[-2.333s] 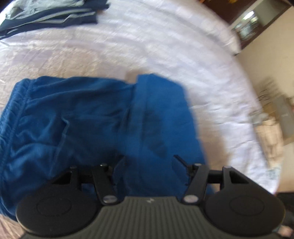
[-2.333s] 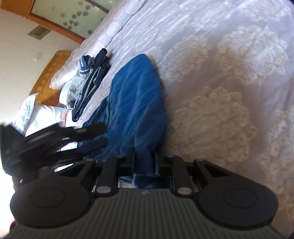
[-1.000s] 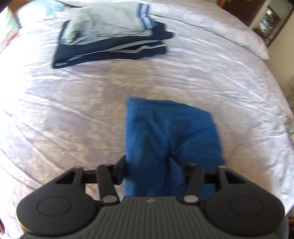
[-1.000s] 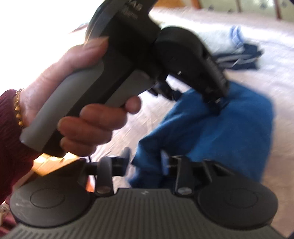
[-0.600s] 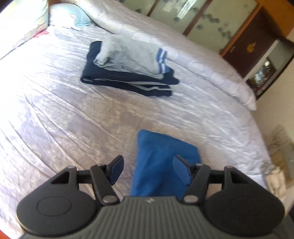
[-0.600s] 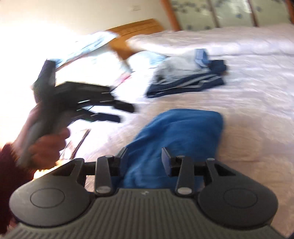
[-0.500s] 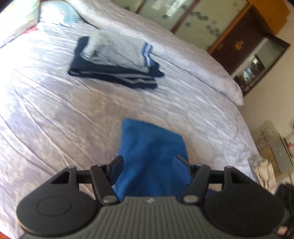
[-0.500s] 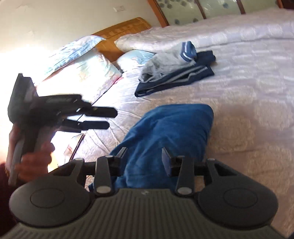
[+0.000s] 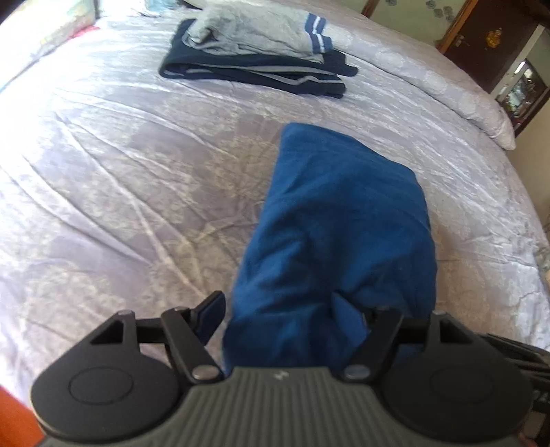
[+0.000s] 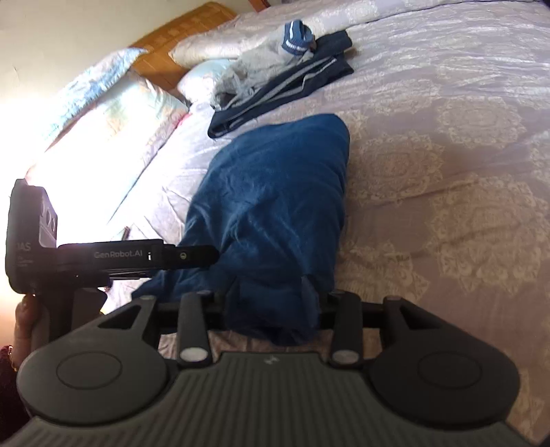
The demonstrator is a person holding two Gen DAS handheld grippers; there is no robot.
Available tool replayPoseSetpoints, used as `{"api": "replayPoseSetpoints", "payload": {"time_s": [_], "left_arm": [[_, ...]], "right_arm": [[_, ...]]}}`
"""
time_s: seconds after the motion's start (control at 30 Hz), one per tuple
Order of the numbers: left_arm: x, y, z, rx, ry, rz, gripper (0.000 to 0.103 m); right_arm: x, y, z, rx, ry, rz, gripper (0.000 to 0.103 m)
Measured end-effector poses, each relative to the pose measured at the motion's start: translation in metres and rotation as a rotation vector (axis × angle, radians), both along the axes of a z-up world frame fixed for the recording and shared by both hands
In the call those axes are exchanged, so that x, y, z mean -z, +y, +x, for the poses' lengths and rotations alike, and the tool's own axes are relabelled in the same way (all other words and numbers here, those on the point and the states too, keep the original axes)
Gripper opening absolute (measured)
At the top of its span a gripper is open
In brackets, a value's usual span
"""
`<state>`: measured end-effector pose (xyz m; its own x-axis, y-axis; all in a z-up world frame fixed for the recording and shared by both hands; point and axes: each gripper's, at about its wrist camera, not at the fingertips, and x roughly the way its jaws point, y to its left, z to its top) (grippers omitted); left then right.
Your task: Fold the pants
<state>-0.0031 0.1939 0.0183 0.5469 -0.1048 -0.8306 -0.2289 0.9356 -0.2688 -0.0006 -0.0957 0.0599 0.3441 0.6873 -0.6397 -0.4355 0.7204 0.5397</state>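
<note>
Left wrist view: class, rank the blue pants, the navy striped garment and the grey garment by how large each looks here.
1. blue pants, though nearest the camera, which enlarges them.
2. navy striped garment and grey garment: look alike, and the grey one covers part of the navy.

Left tongs (image 10: 192, 256): black, printed "GenRobot.AI" | right tongs (image 10: 271, 299): black arms, silver screws, ribbed grey housing | sleeve (image 10: 7, 364): maroon
</note>
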Motion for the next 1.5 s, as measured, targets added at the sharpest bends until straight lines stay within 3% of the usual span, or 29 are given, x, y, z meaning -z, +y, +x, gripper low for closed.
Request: {"api": "replayPoseSetpoints", "payload": {"time_s": [0.3,0.63,1.17,1.5], "left_arm": [[-0.027,-0.004,-0.034,-0.078,-0.026,0.146,0.076],[-0.029,-0.003,-0.043,-0.106,-0.016,0.207,0.08],[-0.027,-0.003,-0.047,-0.1,-0.005,0.218,0.086],[-0.018,0.01,-0.051,-0.104,0.0,0.116,0.09]], "right_arm": [[-0.005,-0.025,-0.001,0.091,0.036,0.039,0.047],[-0.003,-0.028,-0.005,0.102,0.055,0.04,0.05],[0.007,-0.044,0.0,0.176,0.1,0.072,0.052],[0.015,-0.054,0.008,0.234,0.15,0.091,0.055]]}}
